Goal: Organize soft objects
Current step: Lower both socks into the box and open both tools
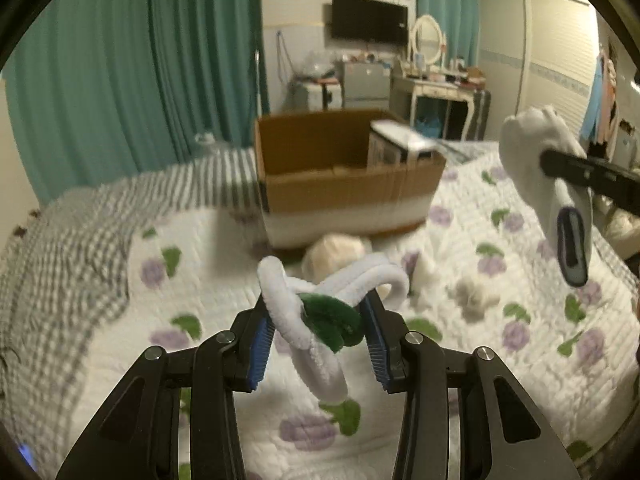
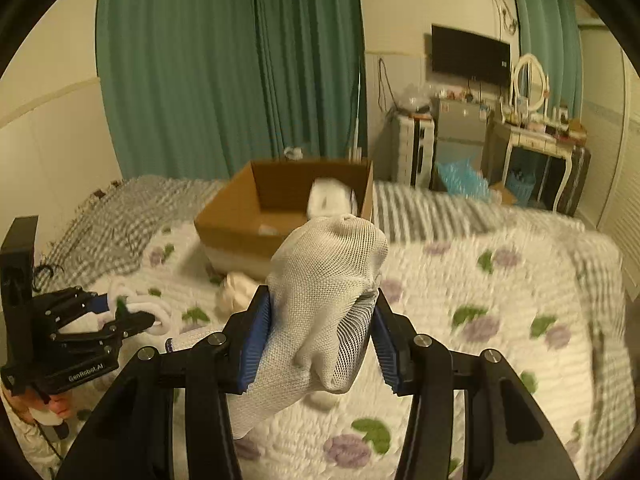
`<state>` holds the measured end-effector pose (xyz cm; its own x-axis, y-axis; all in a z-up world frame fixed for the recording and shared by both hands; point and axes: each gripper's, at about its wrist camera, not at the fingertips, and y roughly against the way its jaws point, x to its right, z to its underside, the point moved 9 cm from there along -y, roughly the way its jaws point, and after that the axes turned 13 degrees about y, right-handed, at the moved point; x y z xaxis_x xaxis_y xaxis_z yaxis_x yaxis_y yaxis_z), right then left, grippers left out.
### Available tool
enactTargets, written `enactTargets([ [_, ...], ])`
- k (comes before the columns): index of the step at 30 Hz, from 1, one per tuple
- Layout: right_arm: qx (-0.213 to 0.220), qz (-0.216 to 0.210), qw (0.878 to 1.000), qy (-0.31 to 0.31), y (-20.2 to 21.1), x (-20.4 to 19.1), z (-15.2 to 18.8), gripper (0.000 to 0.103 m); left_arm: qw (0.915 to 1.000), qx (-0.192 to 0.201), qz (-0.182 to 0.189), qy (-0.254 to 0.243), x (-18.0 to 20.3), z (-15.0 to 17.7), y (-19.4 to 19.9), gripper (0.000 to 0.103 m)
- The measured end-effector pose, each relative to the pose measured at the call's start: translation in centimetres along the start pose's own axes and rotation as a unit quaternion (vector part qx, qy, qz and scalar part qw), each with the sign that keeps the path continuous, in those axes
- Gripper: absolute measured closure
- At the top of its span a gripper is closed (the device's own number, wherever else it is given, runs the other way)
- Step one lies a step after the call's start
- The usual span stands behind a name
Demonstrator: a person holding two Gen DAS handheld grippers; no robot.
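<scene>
In the left wrist view, the left gripper [image 1: 318, 316] sits at the bottom centre of the frame, its blue ribbed pads clamped on a tangle of fuzzy chenille loops [image 1: 320, 308]: thick white pile-covered cords twisted together around a dark green velvety piece. The loops hang clear of the quilt [image 1: 200, 280], a white stitched cover printed with purple flowers and green leaves. A grey-and-white checked blanket [image 1: 80, 232] lies rumpled at the left of the frame. Behind the loops stands an open cardboard box [image 1: 344, 192] with a pale band around its base; a white rectangular item leans inside it at the right. Just in front of the box rest a cream soft lump [image 1: 336, 252] and a smaller fluffy white piece [image 1: 476, 294].

At the right edge of this view the right gripper's black finger pinches a white sock [image 1: 532, 148], whose dangling end shows a dark purple-rimmed patch.

In the right wrist view, the right gripper [image 2: 320, 332] at lower centre is closed on that sock [image 2: 324, 300], and the fabric reads as an open mesh knit, bunched and folded. This view alone shows the left gripper [image 2: 132, 316] from outside, at the lower left, with its black linkages, and a hand [image 2: 52, 408] beneath it. Teal pleated curtains [image 2: 224, 72] hang behind the bed.
</scene>
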<state>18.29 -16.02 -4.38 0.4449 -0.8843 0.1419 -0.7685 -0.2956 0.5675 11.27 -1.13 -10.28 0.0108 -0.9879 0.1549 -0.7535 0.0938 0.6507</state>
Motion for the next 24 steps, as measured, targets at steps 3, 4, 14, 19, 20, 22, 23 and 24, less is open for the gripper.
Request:
enactTargets([
  [3,0.015,0.003,1.000,0.014,0.8,0.5,-2.7,0.056,0.9999,0.012,0.002,0.001,0.4,-2.2,0.5,0.062],
  [4,0.021,0.002,1.000,0.019,0.9,0.5,-3.8,0.056,0.9999,0.013,0.005,0.002,0.4,-2.7,0.4,0.062],
  [14,0.036,-0.015,0.998,0.040,-5.2,1.4,-11.4,0.055,0.9982,0.059,0.009,-0.006,2.2,-12.9,-2.1,0.062],
  [19,0.022,-0.010,0.999,0.033,-12.1,2.2,-13.9,0.055,0.9984,0.055,-0.007,-0.003,2.1,-16.4,-7.2,0.062],
  [20,0.016,-0.006,1.000,0.026,-13.3,2.5,-14.0,0.055,0.9985,0.053,-0.009,-0.003,2.0,-16.7,-8.1,0.062],
  [22,0.001,-0.001,1.000,0.010,-16.2,3.0,-14.0,0.055,0.9990,0.043,-0.007,-0.007,2.0,-17.1,-10.6,0.062],
  [23,-0.008,-0.002,1.000,0.005,-17.7,3.2,-13.9,0.056,0.9991,0.040,-0.005,-0.014,2.1,-17.2,-11.8,0.062],
  [24,-0.016,-0.004,1.000,0.005,-18.8,3.3,-13.8,0.056,0.9990,0.038,-0.009,-0.023,2.0,-17.3,-13.1,0.062],
])
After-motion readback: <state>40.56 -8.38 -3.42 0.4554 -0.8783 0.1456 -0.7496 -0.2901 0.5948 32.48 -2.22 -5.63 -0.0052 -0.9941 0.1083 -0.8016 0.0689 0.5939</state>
